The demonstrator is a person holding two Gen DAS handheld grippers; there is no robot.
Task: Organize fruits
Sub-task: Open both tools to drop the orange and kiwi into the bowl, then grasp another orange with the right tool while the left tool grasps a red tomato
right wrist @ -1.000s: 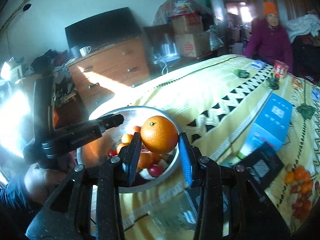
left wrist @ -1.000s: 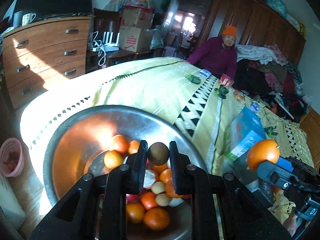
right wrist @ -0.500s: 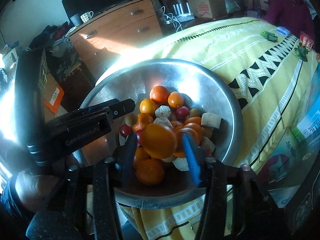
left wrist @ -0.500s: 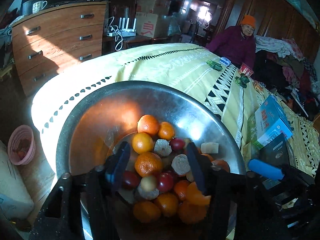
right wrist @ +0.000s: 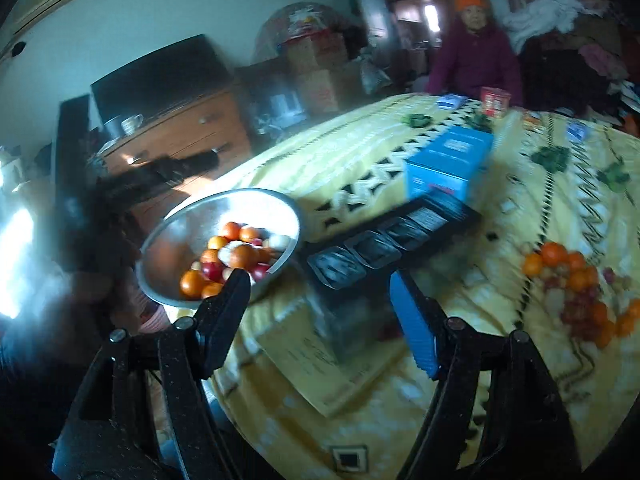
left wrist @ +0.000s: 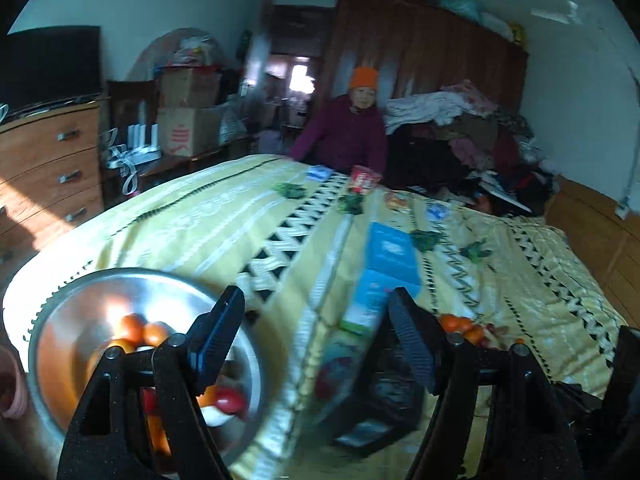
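A steel bowl (left wrist: 52, 312) (right wrist: 256, 204) holding several oranges, red fruits and pale pieces sits at the near left corner of the yellow bedspread (left wrist: 224, 224). A loose pile of oranges and small red fruits (right wrist: 576, 280) lies on the spread to the right; its edge shows in the left wrist view (left wrist: 464, 326). My left gripper (left wrist: 316, 344) is open and empty, raised to the right of the bowl. My right gripper (right wrist: 320, 312) is open and empty, between the bowl and the pile.
A black compartment tray (right wrist: 392, 240) lies beside the bowl, with a blue box (right wrist: 448, 164) (left wrist: 388, 256) behind it. A person in an orange hat (left wrist: 348, 132) sits at the far side. Small packets lie there. A wooden dresser (left wrist: 44, 168) stands left.
Both grippers let their fruit go into the bowl, opened wide, and pulled up and to the right, away from the bowl.
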